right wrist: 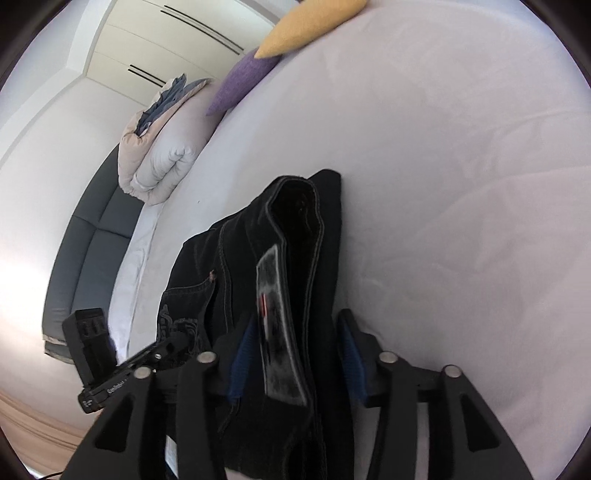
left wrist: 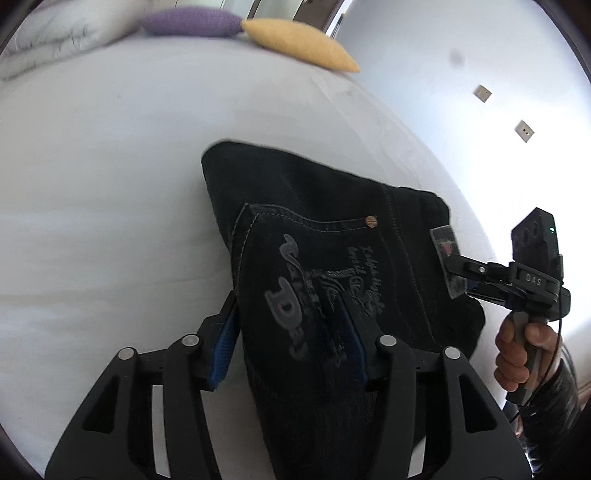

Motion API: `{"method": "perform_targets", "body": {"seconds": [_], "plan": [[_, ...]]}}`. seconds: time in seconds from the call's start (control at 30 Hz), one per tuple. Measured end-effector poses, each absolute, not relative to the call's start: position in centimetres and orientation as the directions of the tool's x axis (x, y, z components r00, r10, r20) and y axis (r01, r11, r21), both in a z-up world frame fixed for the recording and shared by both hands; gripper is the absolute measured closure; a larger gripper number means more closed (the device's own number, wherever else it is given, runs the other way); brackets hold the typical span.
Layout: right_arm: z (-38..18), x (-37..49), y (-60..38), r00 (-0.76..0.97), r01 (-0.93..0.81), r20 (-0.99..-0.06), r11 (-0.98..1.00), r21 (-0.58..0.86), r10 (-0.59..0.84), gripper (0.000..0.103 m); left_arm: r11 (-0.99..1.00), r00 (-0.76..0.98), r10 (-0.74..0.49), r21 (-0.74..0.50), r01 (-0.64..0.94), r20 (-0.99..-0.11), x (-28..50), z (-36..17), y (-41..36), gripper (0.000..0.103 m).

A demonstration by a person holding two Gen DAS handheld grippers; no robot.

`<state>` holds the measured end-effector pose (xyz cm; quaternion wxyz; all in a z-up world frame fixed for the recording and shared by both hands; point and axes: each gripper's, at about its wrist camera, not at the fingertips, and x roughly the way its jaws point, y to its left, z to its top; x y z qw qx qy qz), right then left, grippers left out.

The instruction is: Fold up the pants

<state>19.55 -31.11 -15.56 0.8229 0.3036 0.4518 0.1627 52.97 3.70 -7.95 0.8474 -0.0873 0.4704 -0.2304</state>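
Dark denim pants (left wrist: 317,236) lie folded on a white bed (left wrist: 110,184), back pocket with grey lettering facing up. My left gripper (left wrist: 291,321) straddles the pocket edge; its blue pads stand wide apart with denim between them, so it reads as open. My right gripper (right wrist: 295,354) straddles the waistband with its leather patch (right wrist: 280,325), pads apart on both sides of the cloth. It also shows in the left wrist view (left wrist: 452,271) at the waistband corner. The left gripper shows in the right wrist view (right wrist: 173,343) at the pocket.
A yellow pillow (left wrist: 299,42) and a purple pillow (left wrist: 192,22) lie at the far bed edge. A rolled white duvet (right wrist: 162,155) sits next to them. A grey padded headboard (right wrist: 88,243) and white wardrobe doors (right wrist: 177,40) stand beyond.
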Motion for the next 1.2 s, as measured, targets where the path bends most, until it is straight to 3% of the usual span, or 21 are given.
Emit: {"method": "perform_targets", "body": {"seconds": [0.1,0.17,0.23,0.27,0.43,0.6,0.8,0.97,1.2], "plan": [[-13.5,16.5,-31.0,0.608,0.007,-0.649,0.814,0.581,0.458,0.045,0.889,0.555,-0.453,-0.304,0.343,-0.698,50.3,-4.9,4.1,0.029],[-11.7,14.5,-30.5,0.674,0.007,-0.622,0.839,0.545,0.399,0.035,0.911,0.645,-0.401,-0.211,0.354,-0.650,47.8,-2.6,3.6,0.020],[-9.7,12.0,-29.7,0.736,0.003,-0.591,0.870,0.493,0.332,0.018,0.923,0.739,-0.359,-0.102,0.370,-0.570,44.5,0.2,2.9,0.007],[-8.5,10.6,-29.1,0.765,0.003,-0.576,0.893,0.450,0.288,0.016,0.928,0.774,-0.339,-0.054,0.369,-0.535,43.2,1.3,2.6,0.002],[-3.3,4.7,-26.3,0.869,0.020,-0.481,0.965,0.263,0.113,0.000,0.930,0.906,-0.232,0.190,0.313,-0.355,35.2,6.3,-0.2,0.000],[1.3,-1.1,-24.9,0.941,0.075,-0.337,0.984,0.159,-0.017,0.000,0.953,0.965,-0.136,0.238,0.189,-0.223,28.6,9.4,0.0,0.000],[4.8,-6.7,-24.7,0.975,0.133,-0.198,0.976,0.174,-0.097,0.000,0.975,0.972,-0.045,0.203,0.093,-0.231,24.2,11.5,2.4,0.000],[7.1,-8.8,-24.1,0.978,0.155,-0.165,0.978,0.142,-0.131,0.000,0.990,0.937,-0.016,0.126,0.064,-0.350,24.7,11.7,4.4,0.000],[7.2,-7.9,-23.5,0.941,0.168,-0.320,0.974,0.151,-0.112,0.000,0.992,0.873,-0.012,0.100,0.070,-0.488,26.6,8.6,4.4,0.000]]}}
